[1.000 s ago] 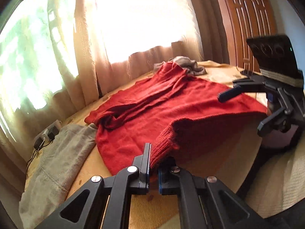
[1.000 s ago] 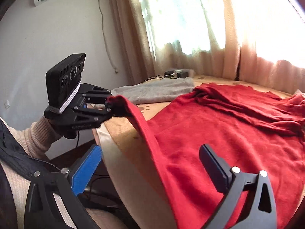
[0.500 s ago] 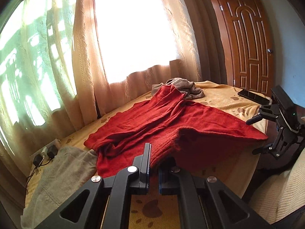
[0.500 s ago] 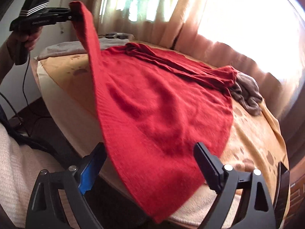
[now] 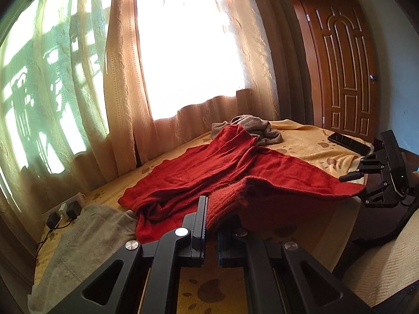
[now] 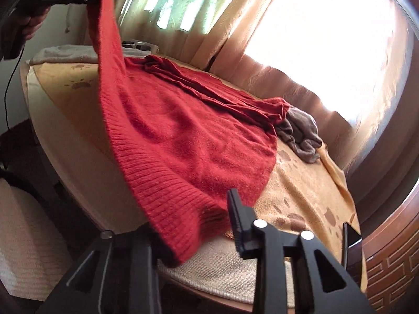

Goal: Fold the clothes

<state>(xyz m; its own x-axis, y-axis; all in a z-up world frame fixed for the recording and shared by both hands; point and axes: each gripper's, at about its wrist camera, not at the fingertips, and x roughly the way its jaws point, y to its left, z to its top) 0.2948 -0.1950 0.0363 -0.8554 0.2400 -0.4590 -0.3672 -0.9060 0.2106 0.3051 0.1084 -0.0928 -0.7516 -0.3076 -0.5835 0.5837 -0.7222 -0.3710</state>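
The red sweater (image 6: 188, 141) lies spread on the bed (image 6: 301, 191), and its ribbed bottom edge runs along the side of the bed that is nearest to me. My left hand-held gripper (image 5: 210, 225) is squeezed shut on one corner of that edge. It holds the corner up off the bed.

My right hand-held gripper (image 6: 199, 225) is at the other corner of the same edge. Its jaws are closing now, and the ribbed corner sits between them, with one side of it hanging loose over the bed's side.

So the edge stretches in a long line from one of my hands to the other. The rest of the sweater lies away from me, toward the curtain (image 5: 120, 99), with its sleeves bunched up near a gray cloth (image 6: 301, 133). I think the next move is to lift both corners and carry them toward the curtain.
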